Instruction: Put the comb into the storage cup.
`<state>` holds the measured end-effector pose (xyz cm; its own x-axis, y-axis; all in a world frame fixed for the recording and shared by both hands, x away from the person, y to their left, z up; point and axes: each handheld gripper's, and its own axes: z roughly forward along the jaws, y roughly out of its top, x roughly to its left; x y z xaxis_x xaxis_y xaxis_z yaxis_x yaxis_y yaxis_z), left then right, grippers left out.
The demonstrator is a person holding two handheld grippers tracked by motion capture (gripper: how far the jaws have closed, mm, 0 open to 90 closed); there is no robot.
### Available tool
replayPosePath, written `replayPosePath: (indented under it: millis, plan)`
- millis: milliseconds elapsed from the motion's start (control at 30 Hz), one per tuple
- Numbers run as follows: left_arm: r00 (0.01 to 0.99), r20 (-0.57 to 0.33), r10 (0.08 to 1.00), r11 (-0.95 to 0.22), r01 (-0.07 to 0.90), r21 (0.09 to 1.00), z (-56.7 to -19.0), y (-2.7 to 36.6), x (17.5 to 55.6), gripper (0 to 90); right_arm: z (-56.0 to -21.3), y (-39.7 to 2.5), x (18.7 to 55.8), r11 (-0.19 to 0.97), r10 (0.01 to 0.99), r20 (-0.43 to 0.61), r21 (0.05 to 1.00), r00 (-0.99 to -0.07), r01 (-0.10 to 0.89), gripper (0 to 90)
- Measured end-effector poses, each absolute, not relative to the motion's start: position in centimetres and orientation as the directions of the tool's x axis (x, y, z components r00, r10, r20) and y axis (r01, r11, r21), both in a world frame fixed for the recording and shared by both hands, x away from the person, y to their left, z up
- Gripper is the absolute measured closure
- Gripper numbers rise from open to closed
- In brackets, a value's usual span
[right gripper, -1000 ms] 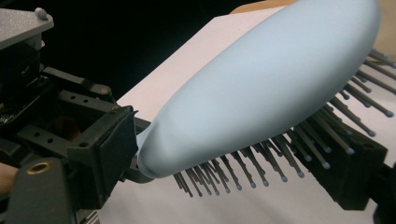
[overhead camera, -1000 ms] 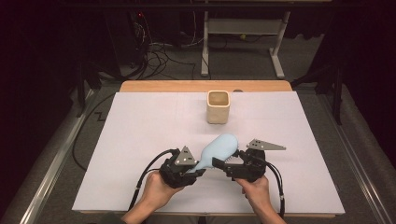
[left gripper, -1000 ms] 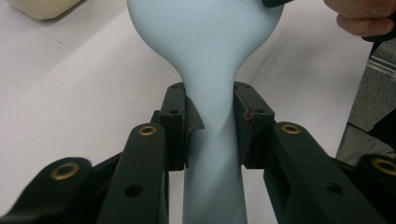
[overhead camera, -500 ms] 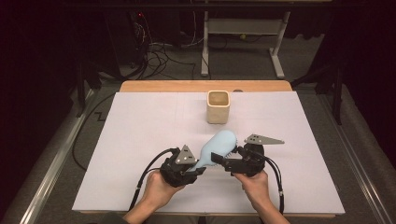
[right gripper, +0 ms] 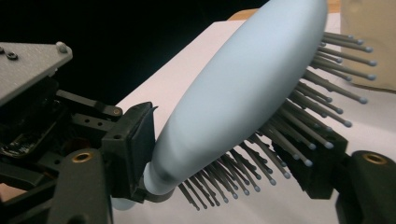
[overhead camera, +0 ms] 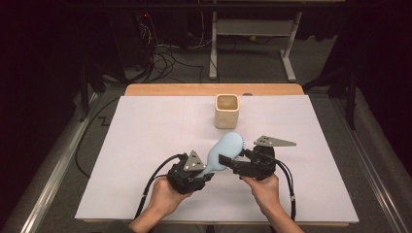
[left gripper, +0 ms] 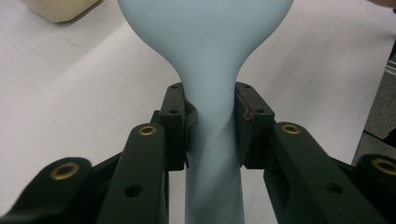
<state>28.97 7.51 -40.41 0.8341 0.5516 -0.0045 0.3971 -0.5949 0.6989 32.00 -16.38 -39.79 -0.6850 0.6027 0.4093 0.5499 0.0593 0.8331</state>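
1. The left gripper (overhead camera: 204, 171) clamps the handle of the pale blue hairbrush (overhead camera: 224, 149).
2. The right gripper (overhead camera: 228, 162) brackets the brush head, jaws apart.
3. The brush is held above the white table (overhead camera: 145, 141), near the cream cup (overhead camera: 227, 110).

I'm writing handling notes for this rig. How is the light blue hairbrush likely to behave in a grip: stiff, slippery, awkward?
The hairbrush probably stays stiff: its handle runs straight from the left tool. The smooth, rounded handle could twist or slip between the flat pads. The bristles are thin pins that likely flex, so the right tool may get a poor hold there.
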Motion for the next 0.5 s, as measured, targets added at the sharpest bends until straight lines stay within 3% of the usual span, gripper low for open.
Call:
replayPosePath:
  millis: [500]
  plan:
    - [0.823, 0.019, 0.568, -0.6, 0.399, 0.693, -40.7, 7.3, 29.1, 68.7, -38.6, -15.9, 32.3, 0.07, 0.548, 0.438, 0.825, -0.713, 0.561, 49.1]
